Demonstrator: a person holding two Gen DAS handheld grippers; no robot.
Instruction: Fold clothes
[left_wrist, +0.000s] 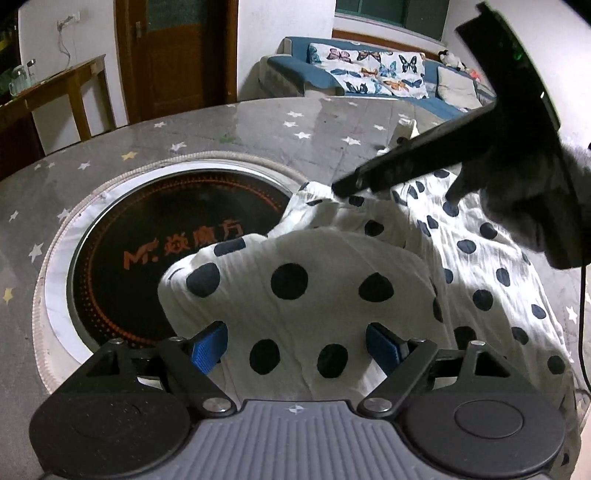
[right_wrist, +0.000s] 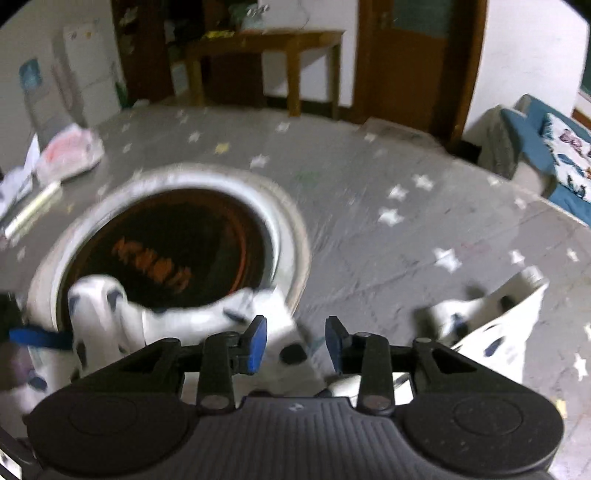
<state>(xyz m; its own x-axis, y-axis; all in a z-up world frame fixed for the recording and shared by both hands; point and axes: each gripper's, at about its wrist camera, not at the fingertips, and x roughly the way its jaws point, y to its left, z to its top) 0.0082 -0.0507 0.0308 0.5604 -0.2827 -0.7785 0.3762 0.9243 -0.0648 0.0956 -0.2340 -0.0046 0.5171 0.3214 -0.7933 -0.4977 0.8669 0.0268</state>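
White polka-dot garment lies bunched between the spread fingers of both the left gripper and right gripper.

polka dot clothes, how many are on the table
1 that I can tell: a white polka dot garment lying crumpled on the table, partly over the round cooktop. More could be hidden underneath.

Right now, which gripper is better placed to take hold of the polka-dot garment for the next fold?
Left. The left gripper is open with the polka-dot garment bunched between its blue pads. The right gripper is open too, but its view is motion-blurred.
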